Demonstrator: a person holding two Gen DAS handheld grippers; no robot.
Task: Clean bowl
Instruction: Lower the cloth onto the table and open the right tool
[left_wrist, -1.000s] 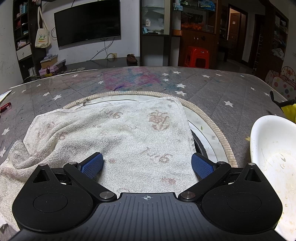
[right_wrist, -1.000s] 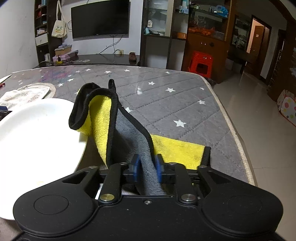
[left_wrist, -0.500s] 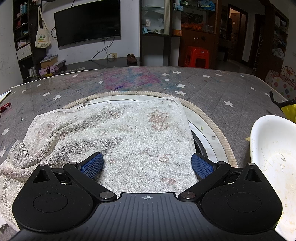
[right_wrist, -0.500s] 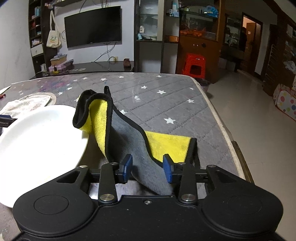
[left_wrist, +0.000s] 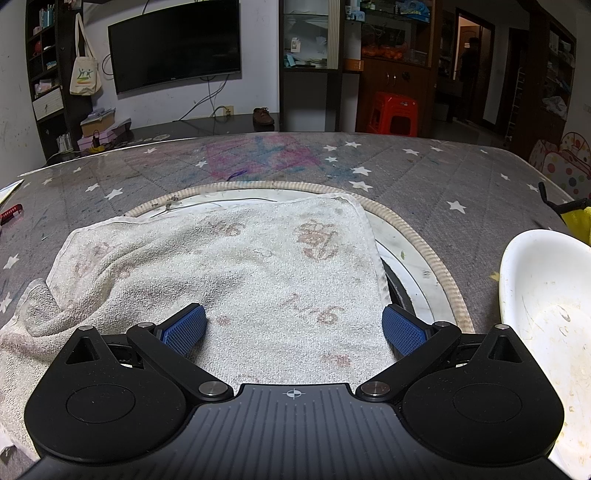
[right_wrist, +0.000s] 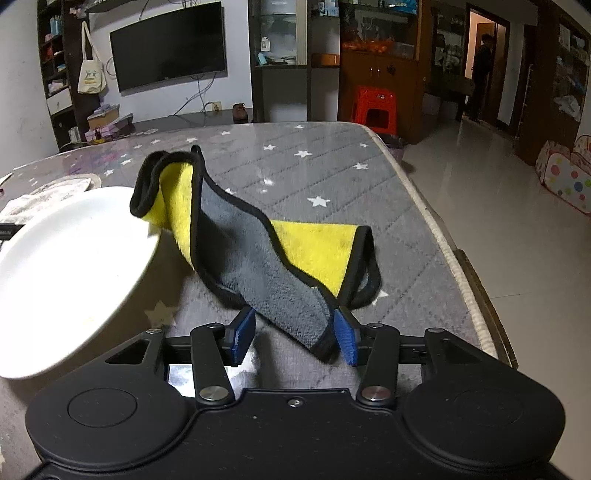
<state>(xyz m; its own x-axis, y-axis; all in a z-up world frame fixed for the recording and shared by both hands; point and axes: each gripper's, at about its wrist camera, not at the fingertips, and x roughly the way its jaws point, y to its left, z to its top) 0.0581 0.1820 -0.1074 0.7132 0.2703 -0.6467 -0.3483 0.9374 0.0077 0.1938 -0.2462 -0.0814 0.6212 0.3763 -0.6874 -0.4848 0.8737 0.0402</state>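
Note:
A white bowl (right_wrist: 66, 266) with smears inside sits on the grey star-patterned table; it also shows at the right edge of the left wrist view (left_wrist: 546, 314). A yellow and grey cloth (right_wrist: 258, 258) lies crumpled just right of the bowl, one corner resting between the pads. My right gripper (right_wrist: 295, 338) is open, its jaws apart around that grey corner without pinching it. My left gripper (left_wrist: 293, 326) is open wide and empty, low over a stained white towel (left_wrist: 221, 266).
The white towel lies over a round mat with a woven rim (left_wrist: 424, 243). The table's right edge (right_wrist: 454, 258) drops to a tiled floor. A red pen (left_wrist: 9, 213) lies far left. A TV, shelves and a red stool stand behind the table.
My right gripper has opened and let go of the cloth, which has slumped flatter onto the table. The gripper has drawn back slightly. The left gripper has not moved.

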